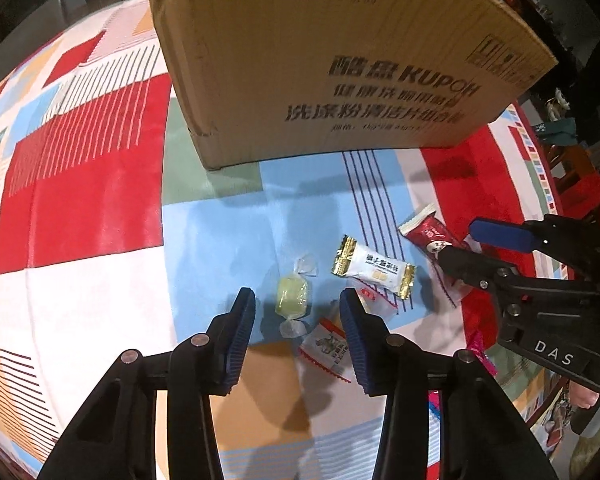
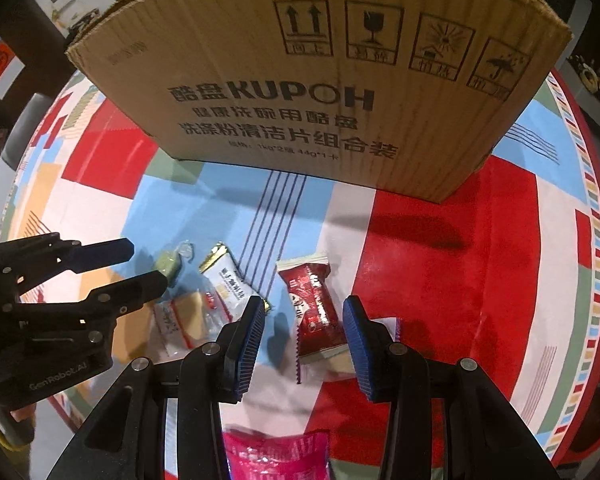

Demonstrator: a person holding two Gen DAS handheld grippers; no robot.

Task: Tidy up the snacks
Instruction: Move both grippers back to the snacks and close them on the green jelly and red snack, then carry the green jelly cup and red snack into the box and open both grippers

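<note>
Several wrapped snacks lie on a patterned tablecloth in front of a cardboard box (image 1: 340, 60) (image 2: 320, 80). My left gripper (image 1: 298, 304) is open, its fingers on either side of a green candy in a clear twist wrapper (image 1: 293, 296) (image 2: 168, 264). My right gripper (image 2: 304, 312) is open around a red packet (image 2: 314, 308) (image 1: 430, 234). A white packet with gold ends (image 1: 374, 272) (image 2: 228, 280) lies between them. A red-edged white packet (image 1: 326, 346) (image 2: 176, 320) lies near my left gripper's right finger. Each gripper shows in the other's view: the right gripper (image 1: 460, 246), the left gripper (image 2: 144, 264).
The tablecloth (image 1: 92, 200) has red, blue, white and tan blocks and covers a round table. A pink packet (image 2: 276, 456) (image 1: 480, 352) lies near the table's front. Dark furniture and clutter stand beyond the table's far edge (image 1: 572, 152).
</note>
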